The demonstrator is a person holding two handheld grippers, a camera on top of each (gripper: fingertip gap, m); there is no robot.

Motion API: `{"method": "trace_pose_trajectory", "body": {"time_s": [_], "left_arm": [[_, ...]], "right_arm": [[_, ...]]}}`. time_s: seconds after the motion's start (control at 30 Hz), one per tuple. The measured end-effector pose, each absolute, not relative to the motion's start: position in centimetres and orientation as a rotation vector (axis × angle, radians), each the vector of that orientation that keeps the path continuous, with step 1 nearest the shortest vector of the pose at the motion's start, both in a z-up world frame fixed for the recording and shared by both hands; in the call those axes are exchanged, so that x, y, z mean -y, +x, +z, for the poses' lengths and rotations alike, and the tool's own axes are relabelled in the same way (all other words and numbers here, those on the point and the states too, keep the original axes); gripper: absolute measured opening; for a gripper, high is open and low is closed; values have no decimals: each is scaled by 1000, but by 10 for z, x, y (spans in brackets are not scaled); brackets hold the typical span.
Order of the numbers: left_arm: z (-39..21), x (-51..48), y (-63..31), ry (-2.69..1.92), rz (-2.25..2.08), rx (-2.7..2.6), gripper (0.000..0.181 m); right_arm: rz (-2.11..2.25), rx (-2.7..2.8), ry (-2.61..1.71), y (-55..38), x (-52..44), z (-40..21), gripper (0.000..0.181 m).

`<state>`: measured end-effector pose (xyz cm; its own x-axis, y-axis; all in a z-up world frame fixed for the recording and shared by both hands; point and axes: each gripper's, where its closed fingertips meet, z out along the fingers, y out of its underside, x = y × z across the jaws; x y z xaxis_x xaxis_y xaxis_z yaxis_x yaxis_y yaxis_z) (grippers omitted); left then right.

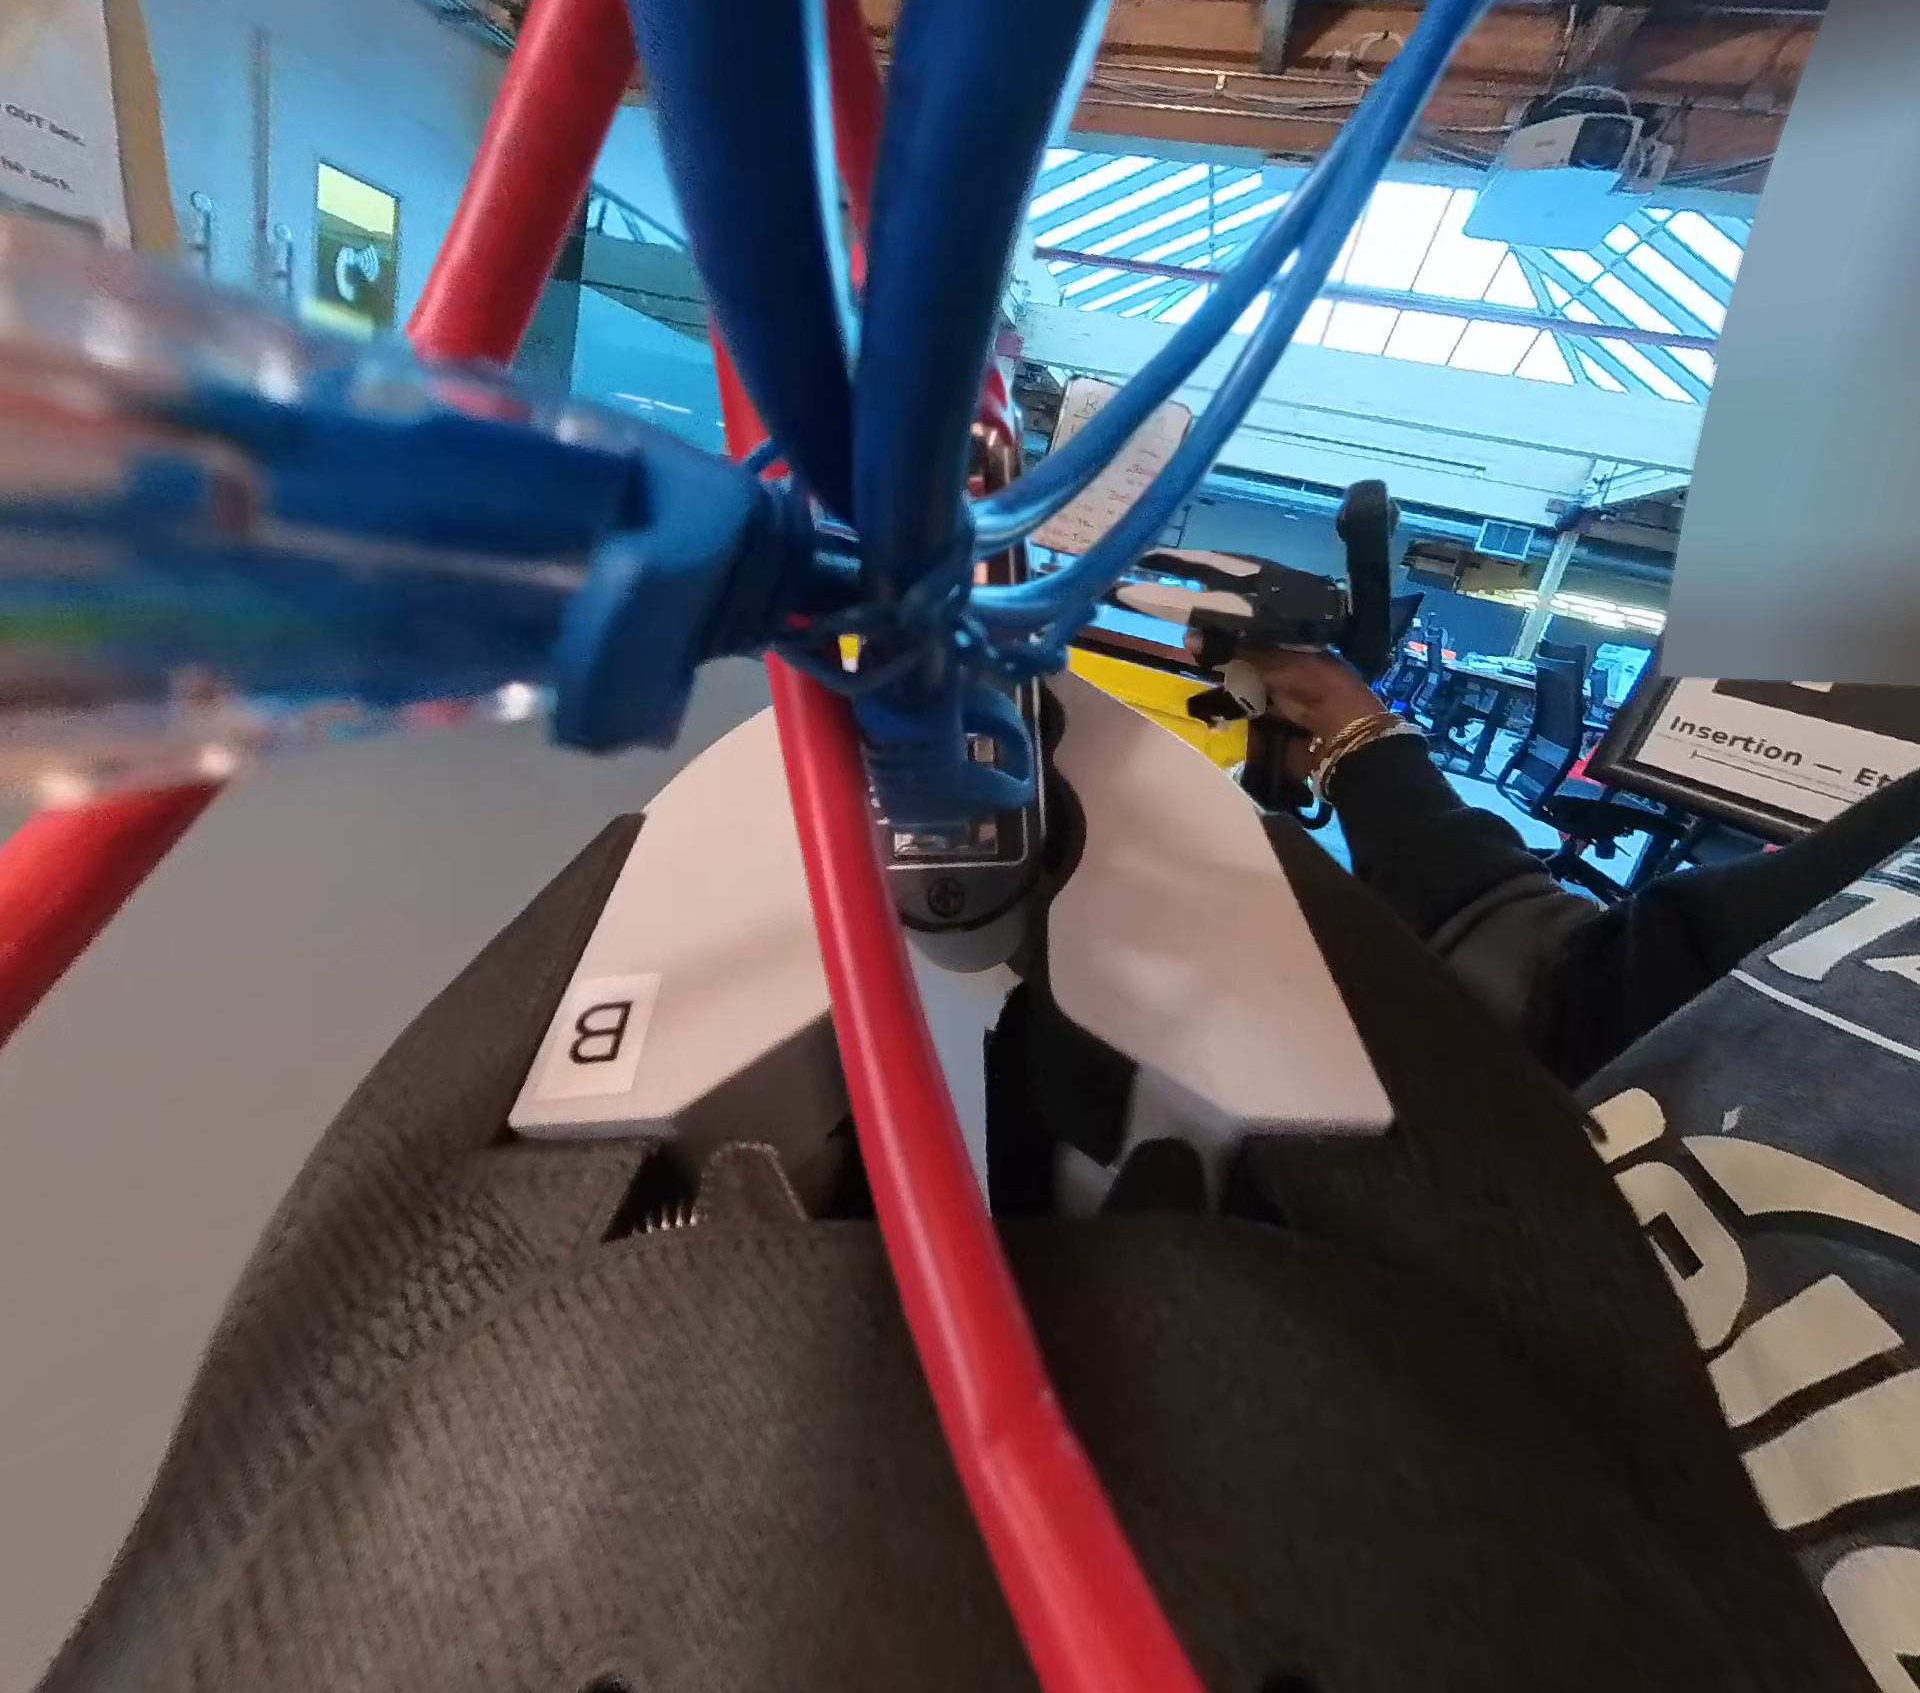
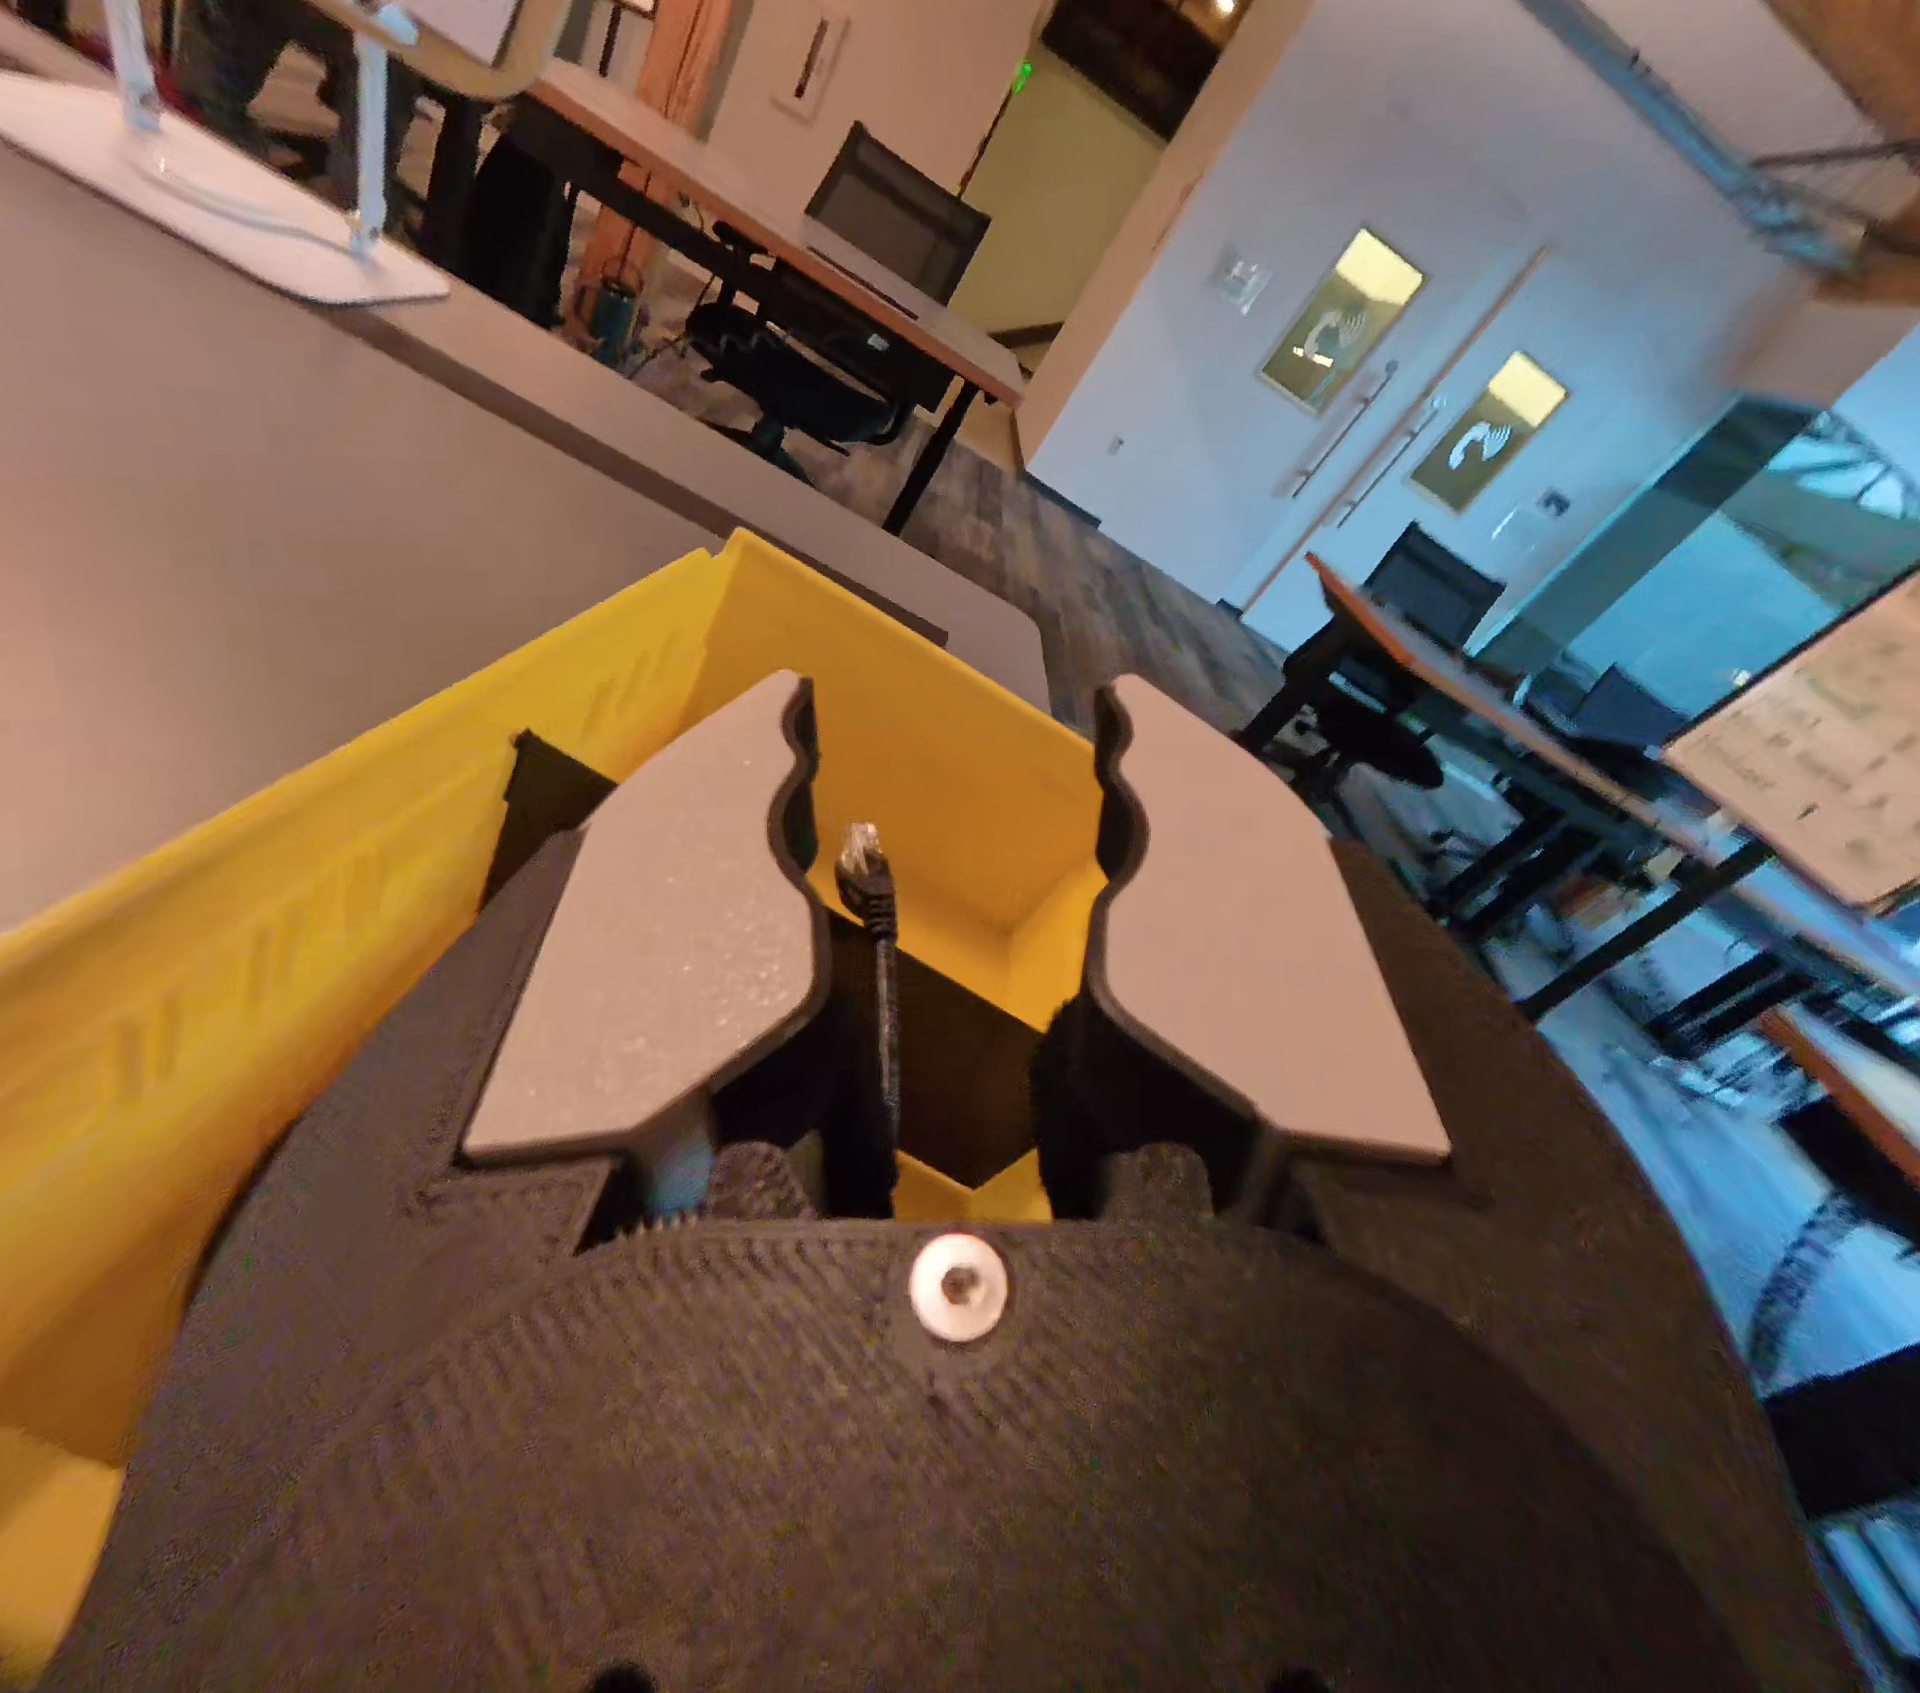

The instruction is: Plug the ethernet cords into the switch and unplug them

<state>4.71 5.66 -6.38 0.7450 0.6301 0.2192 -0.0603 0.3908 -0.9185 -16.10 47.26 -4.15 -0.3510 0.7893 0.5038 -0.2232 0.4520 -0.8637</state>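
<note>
Cords bundled at left gripper (image 1: 956,812); right gripper (image 2: 951,770) over yellow bin (image 2: 312,864).
Left clamped on tangled blue cords (image 1: 914,604) and red cord (image 1: 914,1124); right spread apart, black cord (image 2: 878,937) lying between fingers, untouched.

A grey table (image 2: 260,521) carries a yellow bin (image 2: 312,864) and a white stand base (image 2: 208,189).

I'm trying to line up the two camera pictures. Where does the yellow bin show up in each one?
Left wrist view: only a small strip of the yellow bin shows, right of centre, behind the blue cables and below the right gripper.
Right wrist view: the yellow bin fills the left and centre, behind the right gripper's open fingers.
Shared landmark: the right gripper.
</note>
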Motion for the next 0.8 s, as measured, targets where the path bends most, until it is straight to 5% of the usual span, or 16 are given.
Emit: {"method": "trace_pose_trajectory", "body": {"time_s": [0.1,0.33,0.63,0.8], "left_arm": [[-65,-56,46,-1096,485,613,27],[-72,-57,41,-1132,465,657,27],[-86,-63,36,-1184,351,727,25],[-88,-64,36,-1174,301,741,27]], "right_arm": [[1223,1465,-440,-154,-469,-21,60],[1705,852,-304,-98,-486,60,47],[2015,1010,-163,-55,-403,97,47],[2107,1518,40,-30,-281,63,58]]}}
